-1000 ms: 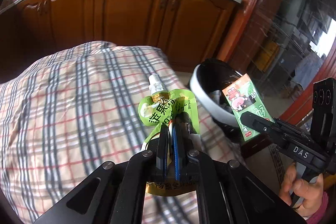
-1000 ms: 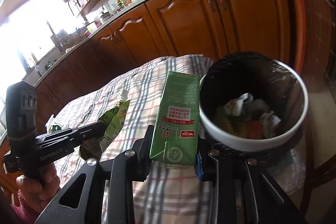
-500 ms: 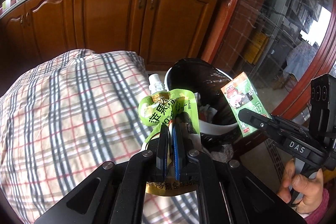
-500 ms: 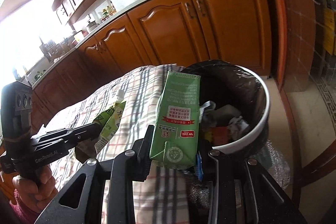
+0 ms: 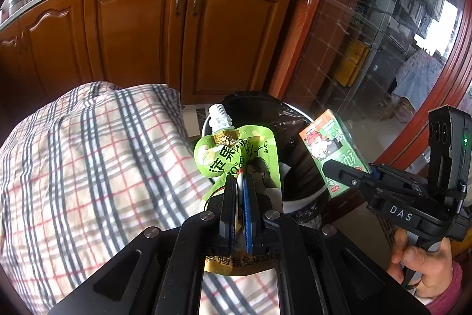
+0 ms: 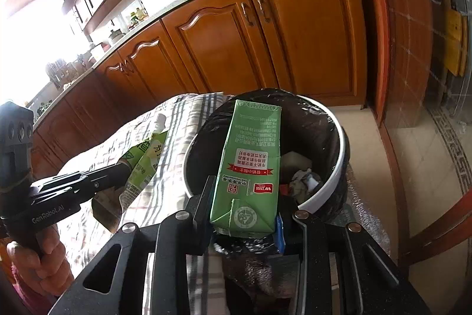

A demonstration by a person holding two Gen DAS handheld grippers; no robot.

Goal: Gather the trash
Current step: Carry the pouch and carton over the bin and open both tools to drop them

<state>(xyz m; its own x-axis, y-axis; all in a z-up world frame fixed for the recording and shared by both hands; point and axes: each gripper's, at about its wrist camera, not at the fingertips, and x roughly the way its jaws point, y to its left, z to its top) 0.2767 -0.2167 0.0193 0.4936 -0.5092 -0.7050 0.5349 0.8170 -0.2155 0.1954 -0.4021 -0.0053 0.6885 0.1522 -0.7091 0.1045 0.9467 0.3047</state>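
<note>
Both claws are matte black with silver screws. The right claw (image 5: 330,167) reads "DAS", the left claw (image 6: 124,164) "GenRobot.AI". Pink sleeve (image 5: 451,294) cuffs show.

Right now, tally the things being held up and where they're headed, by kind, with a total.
Green spouted drink pouch, in the left tool: 1
Green drink carton, in the right tool: 1
Trash bin with black liner: 1
Total: 3
</note>
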